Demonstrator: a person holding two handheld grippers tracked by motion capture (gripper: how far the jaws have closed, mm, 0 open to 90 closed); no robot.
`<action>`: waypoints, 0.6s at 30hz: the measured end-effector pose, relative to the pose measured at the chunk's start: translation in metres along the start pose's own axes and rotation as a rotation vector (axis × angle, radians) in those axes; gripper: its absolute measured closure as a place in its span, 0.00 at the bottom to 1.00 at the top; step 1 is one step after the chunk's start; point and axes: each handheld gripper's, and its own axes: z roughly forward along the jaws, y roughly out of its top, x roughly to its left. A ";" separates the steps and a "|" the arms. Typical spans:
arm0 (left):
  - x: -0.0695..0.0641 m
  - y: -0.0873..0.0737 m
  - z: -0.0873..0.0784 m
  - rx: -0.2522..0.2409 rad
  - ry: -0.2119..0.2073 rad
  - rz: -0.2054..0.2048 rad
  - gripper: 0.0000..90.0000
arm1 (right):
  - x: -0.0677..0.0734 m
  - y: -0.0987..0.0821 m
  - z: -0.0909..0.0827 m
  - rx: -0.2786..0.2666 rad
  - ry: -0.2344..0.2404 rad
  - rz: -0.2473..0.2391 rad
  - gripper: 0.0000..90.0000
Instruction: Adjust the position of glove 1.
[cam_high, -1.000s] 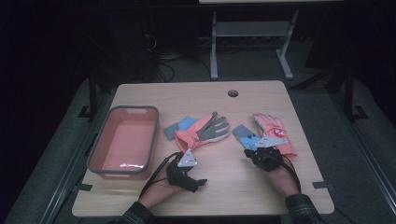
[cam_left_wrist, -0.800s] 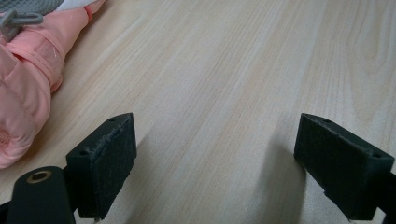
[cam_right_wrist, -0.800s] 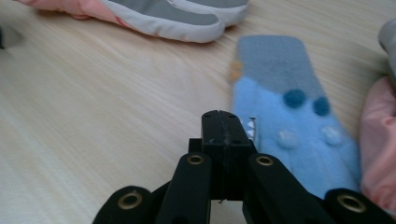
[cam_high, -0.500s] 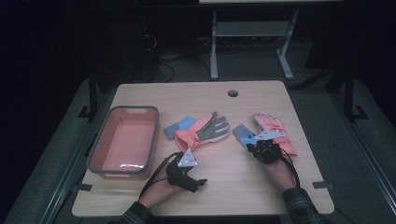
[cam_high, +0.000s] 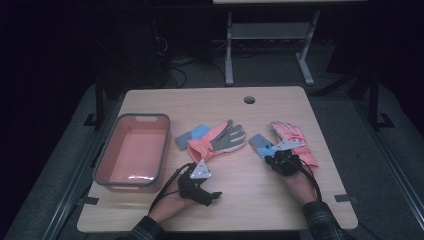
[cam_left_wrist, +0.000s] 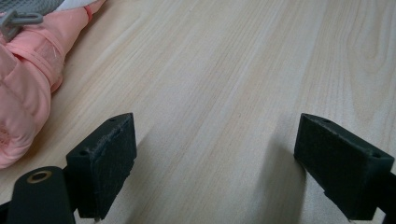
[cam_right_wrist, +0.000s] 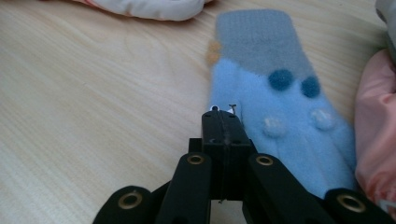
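Here, at the far left of the wooden surface (cam_high: 280, 200), a salmon-pink bin (cam_high: 131, 152) with a grey rim is seen in the high view, standing near the left edge. Just to its right, a small blue and grey mitten (cam_high: 192, 136) is partly covered by a pink glove (cam_high: 215, 141) whose grey palm is turned upward.

Below that glove, near the front edge, the left gripper (cam_high: 209, 196) is held by the person's left hand (cam_high: 167, 206), with a grey three-cornered plate on top. In the left gripper view its jaws are seen spread wide apart, with nothing but bare wood between them; the pink cuff of the glove (cam_left_wrist: 23, 79) lies off to the left of the jaws, apart from them.

Further right, the right gripper (cam_high: 267, 152) is held over a second blue mitten (cam_high: 259, 142), which lies beside a second pink glove (cam_high: 295, 142) near the right edge. In the right gripper view the jaws are seen pressed fully together, their tips at the edge of the blue mitten (cam_right_wrist: 280, 116); whether a fold of its fabric is pinched between them cannot be told. The mitten lies flat on the surface, its grey cuff pointing away, with the pink glove (cam_right_wrist: 373, 121) touching its right side.
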 end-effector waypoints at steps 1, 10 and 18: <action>0.000 0.000 0.000 0.000 0.000 0.000 0.14 | 0.000 0.000 0.000 -0.001 0.006 -0.006 1.00; 0.000 0.000 0.000 -0.001 -0.001 -0.004 0.14 | 0.012 -0.004 -0.005 0.011 0.072 -0.039 1.00; 0.000 0.000 0.000 -0.001 -0.001 -0.003 0.14 | 0.027 -0.010 -0.012 0.024 0.133 -0.068 1.00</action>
